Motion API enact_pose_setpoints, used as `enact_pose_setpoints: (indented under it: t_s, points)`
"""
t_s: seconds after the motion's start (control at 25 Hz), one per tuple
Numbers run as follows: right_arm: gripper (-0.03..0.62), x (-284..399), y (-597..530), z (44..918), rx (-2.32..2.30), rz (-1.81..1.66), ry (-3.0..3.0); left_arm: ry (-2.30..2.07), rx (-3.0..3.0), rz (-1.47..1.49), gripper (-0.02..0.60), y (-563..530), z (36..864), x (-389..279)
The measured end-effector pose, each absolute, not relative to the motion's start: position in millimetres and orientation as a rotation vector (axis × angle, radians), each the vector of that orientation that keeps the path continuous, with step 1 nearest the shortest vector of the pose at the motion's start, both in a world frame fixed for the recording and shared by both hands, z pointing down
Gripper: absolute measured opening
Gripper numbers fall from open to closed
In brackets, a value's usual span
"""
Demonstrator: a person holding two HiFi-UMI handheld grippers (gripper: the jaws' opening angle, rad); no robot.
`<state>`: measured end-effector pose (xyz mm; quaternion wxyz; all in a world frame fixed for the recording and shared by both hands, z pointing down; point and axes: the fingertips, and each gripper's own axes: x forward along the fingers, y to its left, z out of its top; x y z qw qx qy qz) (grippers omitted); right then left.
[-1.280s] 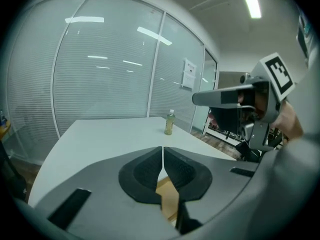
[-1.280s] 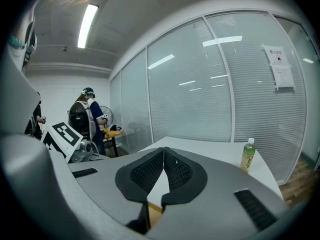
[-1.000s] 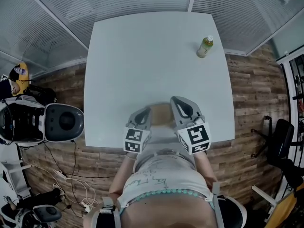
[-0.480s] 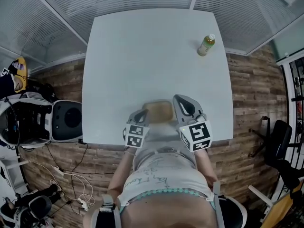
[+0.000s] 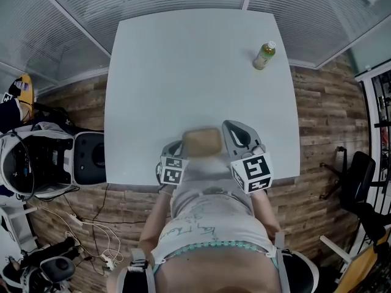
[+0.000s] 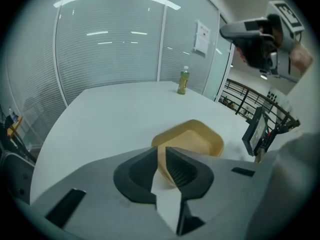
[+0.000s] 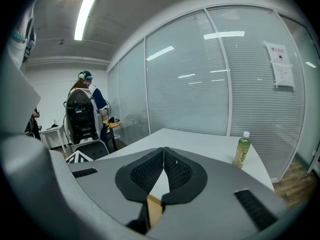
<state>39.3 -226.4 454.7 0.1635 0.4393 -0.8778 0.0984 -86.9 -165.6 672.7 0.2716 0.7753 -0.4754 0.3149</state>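
Observation:
A tan, shallow tray hangs over the near edge of the white table. My left gripper is shut on its rim, and the tray juts out ahead of the jaws. In the head view the left gripper sits at the tray's left side. On the tray's right, my right gripper has its jaws together with nothing between the tips. In its own view the right gripper is shut, and a tan sliver shows below the jaws.
A green drink bottle stands near the table's far right corner, also in the gripper views as the bottle and the bottle. Glass walls with blinds ring the table. A person stands at a desk to the left. A black chair sits right.
The tray has come up and forward from between the grippers, held by the left gripper. The left gripper now tilts down toward the table. The right gripper has barely moved.

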Motion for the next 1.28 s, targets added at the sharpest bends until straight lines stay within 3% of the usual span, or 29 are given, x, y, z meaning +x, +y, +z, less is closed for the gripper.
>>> enact_pose_setpoints:
  t_s: [0.08,0.48,0.8,1.0,1.28]
  points:
    - [0.000,39,-223,455,1.256,0.279,-2.502,-1.261,2.053,0.843,0.124,-162,681,-89]
    - [0.000,45,-215,454,1.275,0.277,-2.494,-1.246,1.847,0.813,0.173,-159,722,-90]
    - [0.000,56,-217,455,1.283,0.277,-2.490,-1.244,1.705,0.668,0.166,-162,737,-84]
    - [0.000,55,-218,457,1.281,0.278,-2.493,-1.216,1.669,0.596,0.095,-161,739,-79]
    - [0.000,58,-216,458,1.279,0.274,-2.493,-1.242,1.620,0.555,0.072,-163,739,-79]
